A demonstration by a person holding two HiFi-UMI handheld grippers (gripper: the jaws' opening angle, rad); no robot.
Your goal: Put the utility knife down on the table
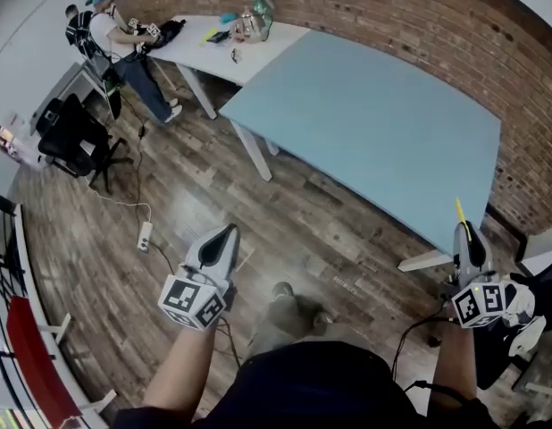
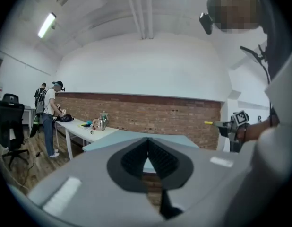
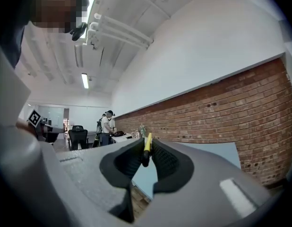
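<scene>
A slim yellow and black utility knife (image 1: 460,211) sticks out forward from my right gripper (image 1: 464,231), whose jaws are shut on it. In the right gripper view the knife (image 3: 147,147) is pinched between the black pads (image 3: 162,161) and points at the light blue table (image 3: 217,155). That gripper hovers just off the near right corner of the blue table (image 1: 374,123), above the floor. My left gripper (image 1: 224,233) hangs over the wooden floor left of the table. Its jaws (image 2: 147,142) are shut with nothing between them.
A brick wall (image 1: 410,25) runs behind the tables. A white table (image 1: 200,47) with a bag, a bottle and small items adjoins the blue one at the far left, with a person (image 1: 115,38) standing at it. A black office chair (image 1: 75,141) and a power strip (image 1: 144,236) are on the floor.
</scene>
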